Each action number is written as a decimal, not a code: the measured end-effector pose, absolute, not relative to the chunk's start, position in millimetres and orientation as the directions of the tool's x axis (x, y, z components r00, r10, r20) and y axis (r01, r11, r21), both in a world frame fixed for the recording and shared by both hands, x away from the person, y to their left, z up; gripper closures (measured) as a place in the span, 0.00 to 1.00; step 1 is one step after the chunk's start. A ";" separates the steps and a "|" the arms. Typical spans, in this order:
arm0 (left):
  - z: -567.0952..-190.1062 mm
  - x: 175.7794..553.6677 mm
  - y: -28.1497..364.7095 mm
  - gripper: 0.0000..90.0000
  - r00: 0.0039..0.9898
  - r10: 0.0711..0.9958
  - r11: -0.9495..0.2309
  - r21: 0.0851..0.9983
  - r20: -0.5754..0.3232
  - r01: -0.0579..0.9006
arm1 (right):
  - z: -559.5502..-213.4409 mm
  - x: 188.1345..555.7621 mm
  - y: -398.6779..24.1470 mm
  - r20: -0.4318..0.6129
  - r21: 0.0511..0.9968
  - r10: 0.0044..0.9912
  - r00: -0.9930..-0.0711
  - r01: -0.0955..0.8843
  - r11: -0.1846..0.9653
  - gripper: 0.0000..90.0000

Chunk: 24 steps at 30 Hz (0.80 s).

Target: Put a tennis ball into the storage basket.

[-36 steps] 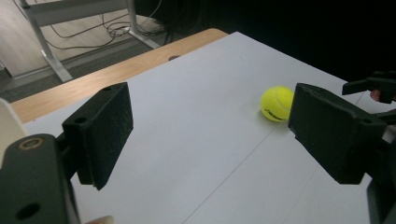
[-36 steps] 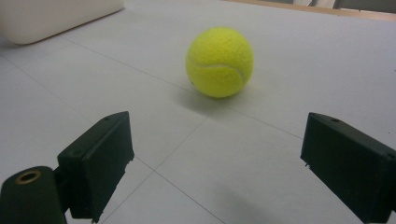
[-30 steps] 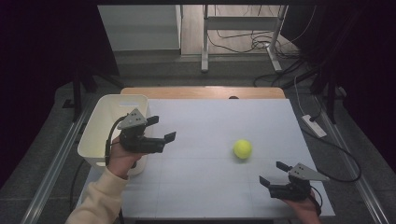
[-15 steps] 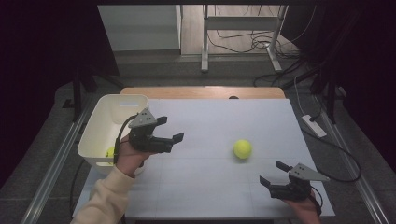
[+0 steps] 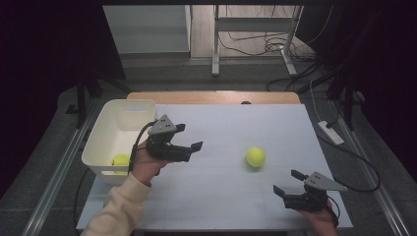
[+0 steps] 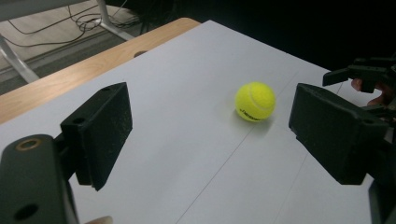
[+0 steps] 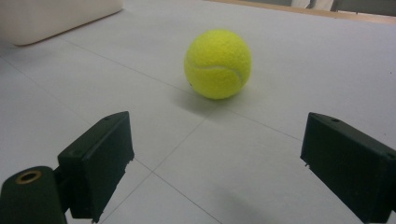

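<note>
A yellow tennis ball [image 5: 255, 157] lies on the white table, right of centre. My left gripper [image 5: 190, 136] hovers open and empty just right of the white bin [image 5: 105, 128], pointing toward that ball [image 6: 255, 101], which lies well beyond its spread jaws [image 6: 210, 126]. A second yellow ball [image 5: 120, 161] rests in the bin's near corner. My right gripper [image 5: 286, 182] sits low at the front right, open and empty. In the right gripper view the ball [image 7: 218, 64] lies on the table a short way ahead of the jaws [image 7: 215, 154].
A wooden strip [image 5: 211, 97] runs along the table's far edge. Cables and a power strip [image 5: 330, 132] lie on the floor at the right. The bin's side [image 7: 56, 14] appears at the top left of the right gripper view. The other gripper [image 6: 369, 74] shows far right in the left gripper view.
My left gripper has moved right, away from over the bin and out above the table. A ball now shows in the bin. The right gripper has stayed put.
</note>
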<state>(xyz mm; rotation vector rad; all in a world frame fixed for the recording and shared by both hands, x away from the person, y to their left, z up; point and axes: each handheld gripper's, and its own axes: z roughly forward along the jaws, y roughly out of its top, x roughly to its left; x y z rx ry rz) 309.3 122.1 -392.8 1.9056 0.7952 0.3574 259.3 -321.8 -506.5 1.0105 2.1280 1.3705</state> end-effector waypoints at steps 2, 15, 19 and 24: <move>-393.2 311.7 115.3 0.16 0.750 0.655 -0.292 0.884 -0.093 0.365 | -506.7 260.5 -321.8 0.043 0.902 0.760 -0.648 0.353 0.250 0.10; -399.3 319.6 85.4 0.15 0.778 0.624 -0.348 0.866 -0.072 0.359 | -507.1 262.5 -322.5 0.055 0.905 0.762 -0.645 0.354 0.234 0.10; -401.2 322.5 81.9 0.15 0.779 0.623 -0.355 0.858 -0.078 0.370 | -506.3 265.0 -321.0 0.060 0.907 0.757 -0.651 0.352 0.230 0.10; -404.9 325.5 76.5 0.15 0.779 0.622 -0.363 0.852 -0.080 0.378 | -506.4 266.4 -318.2 0.050 0.909 0.747 -0.663 0.340 0.242 0.10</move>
